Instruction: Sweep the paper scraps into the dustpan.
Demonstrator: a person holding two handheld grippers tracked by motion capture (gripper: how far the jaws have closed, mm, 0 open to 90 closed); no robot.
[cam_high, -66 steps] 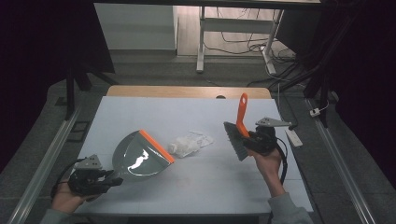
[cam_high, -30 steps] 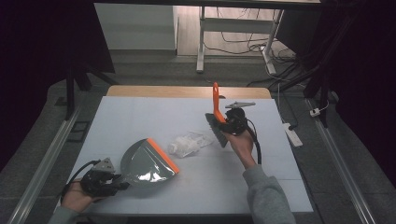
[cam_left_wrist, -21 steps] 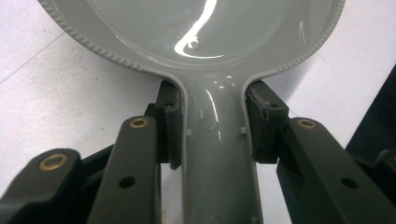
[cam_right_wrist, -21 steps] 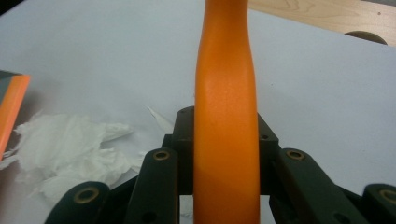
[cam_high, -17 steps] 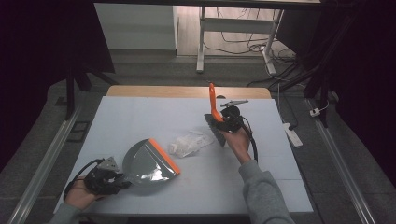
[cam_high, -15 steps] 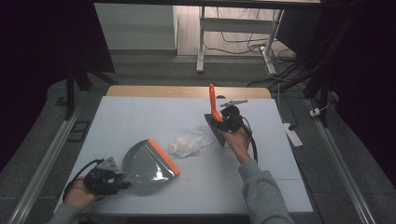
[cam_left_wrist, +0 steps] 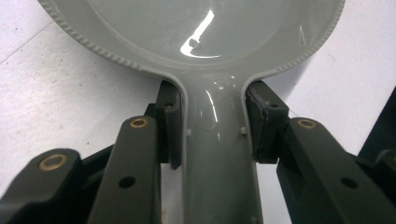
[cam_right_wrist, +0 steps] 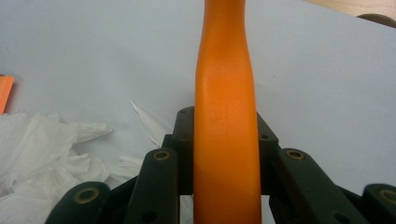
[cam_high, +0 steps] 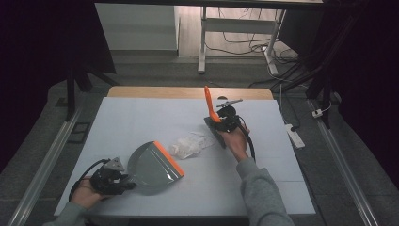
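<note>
High view: fixed overhead, facing forward and down on the worktop (cam_high: 141,117). Gripper views: close, along own fingers. Crumpled tissue (cam_right_wrist: 42,154), left of the right fingers, probably matches the high view's tissue (cam_high: 188,145).

Grey dustpan (cam_high: 151,167) with an orange front lip lies flat on the desk (cam_high: 141,117), its mouth facing the crumpled white tissue (cam_high: 189,145) just beside it. On the tissue's far side, the brush (cam_high: 212,115) stands near-upright, orange handle up, dark head down by the desk.
</note>
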